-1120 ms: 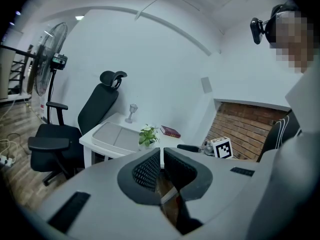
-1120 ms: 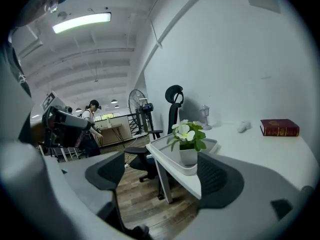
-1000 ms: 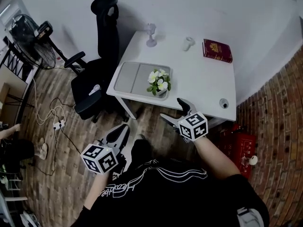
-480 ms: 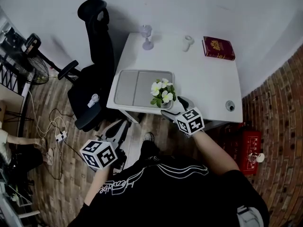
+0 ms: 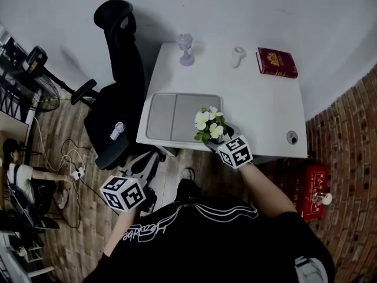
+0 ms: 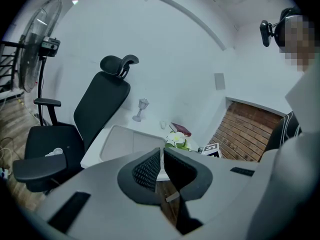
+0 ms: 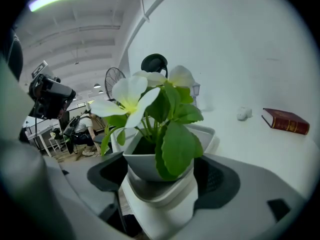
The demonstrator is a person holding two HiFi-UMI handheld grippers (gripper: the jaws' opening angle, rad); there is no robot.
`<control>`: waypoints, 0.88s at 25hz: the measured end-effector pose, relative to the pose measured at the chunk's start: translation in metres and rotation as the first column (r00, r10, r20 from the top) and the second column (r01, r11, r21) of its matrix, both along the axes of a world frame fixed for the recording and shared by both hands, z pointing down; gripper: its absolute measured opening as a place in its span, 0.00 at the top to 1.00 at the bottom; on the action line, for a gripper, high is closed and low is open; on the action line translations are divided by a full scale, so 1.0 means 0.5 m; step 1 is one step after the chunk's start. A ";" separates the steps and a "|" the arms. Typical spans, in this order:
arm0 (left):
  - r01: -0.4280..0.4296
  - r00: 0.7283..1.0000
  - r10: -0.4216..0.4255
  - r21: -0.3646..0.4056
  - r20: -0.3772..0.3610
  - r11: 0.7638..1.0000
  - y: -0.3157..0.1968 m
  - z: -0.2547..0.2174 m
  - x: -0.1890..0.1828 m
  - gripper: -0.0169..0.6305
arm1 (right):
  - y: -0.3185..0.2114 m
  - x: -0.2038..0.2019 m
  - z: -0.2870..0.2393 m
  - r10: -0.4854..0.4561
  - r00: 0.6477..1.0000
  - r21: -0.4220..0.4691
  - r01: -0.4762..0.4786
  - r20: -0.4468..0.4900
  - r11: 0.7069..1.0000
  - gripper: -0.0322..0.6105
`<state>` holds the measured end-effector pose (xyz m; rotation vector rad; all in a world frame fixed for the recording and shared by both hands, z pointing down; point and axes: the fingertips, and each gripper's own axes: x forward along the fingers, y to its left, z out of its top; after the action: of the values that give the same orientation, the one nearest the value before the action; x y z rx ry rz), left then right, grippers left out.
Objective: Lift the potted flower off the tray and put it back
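The potted flower (image 5: 210,124), white blooms and green leaves in a white pot (image 7: 150,156), stands at the right end of the grey tray (image 5: 162,117) on the white table (image 5: 259,105). My right gripper (image 5: 218,137) reaches over the table's front edge. Its jaws are closing with the pot between them, and a small gap still shows beside the left pad (image 7: 112,171). My left gripper (image 5: 150,160) hangs below the table's front edge, left of the pot, shut with nothing in it. In the left gripper view, the flower (image 6: 176,140) and tray (image 6: 120,141) lie ahead of its jaws (image 6: 161,156).
A black office chair (image 5: 118,81) stands at the table's left side. On the table's far half are a clear goblet (image 5: 186,49), a small white object (image 5: 237,56) and a red book (image 5: 277,62). A red canister (image 5: 306,181) sits on the floor at right.
My right gripper has moved forward and down from short of the table edge until its jaws flank the pot. The left gripper has drifted forward a little. The pot has not moved.
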<state>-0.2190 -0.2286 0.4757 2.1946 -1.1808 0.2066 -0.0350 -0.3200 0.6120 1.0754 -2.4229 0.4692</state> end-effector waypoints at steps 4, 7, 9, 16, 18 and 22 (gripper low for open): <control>0.002 1.000 -0.002 -0.006 0.008 1.000 -0.009 0.005 -0.008 0.90 | -0.001 -0.008 0.003 -0.011 1.000 0.007 0.011 -0.010 1.000 0.40; 0.010 1.000 -0.010 -0.011 0.011 1.000 -0.014 0.010 -0.014 0.90 | -0.005 -0.012 0.003 -0.011 1.000 0.013 0.011 -0.015 1.000 0.43; 0.012 1.000 -0.012 -0.016 0.013 1.000 -0.014 0.012 -0.014 0.90 | -0.008 -0.012 0.002 -0.012 1.000 0.015 0.012 -0.016 1.000 0.43; 0.021 1.000 -0.020 -0.019 0.021 1.000 -0.009 0.016 -0.012 0.90 | -0.013 -0.010 -0.008 -0.014 1.000 0.028 0.014 0.010 1.000 0.43; 0.025 0.999 -0.025 -0.018 0.022 1.000 -0.005 0.015 -0.012 0.90 | -0.012 -0.011 -0.019 -0.014 1.000 0.035 0.013 0.027 0.999 0.43; 0.033 0.999 -0.032 -0.014 0.023 0.999 0.005 0.011 -0.009 0.90 | 0.000 -0.011 -0.053 -0.022 0.998 0.053 0.019 0.056 0.998 0.43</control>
<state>-0.2236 -0.2260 0.4812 2.1641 -1.2228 0.2262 -0.0407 -0.3198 0.5856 1.0714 -2.5064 0.4379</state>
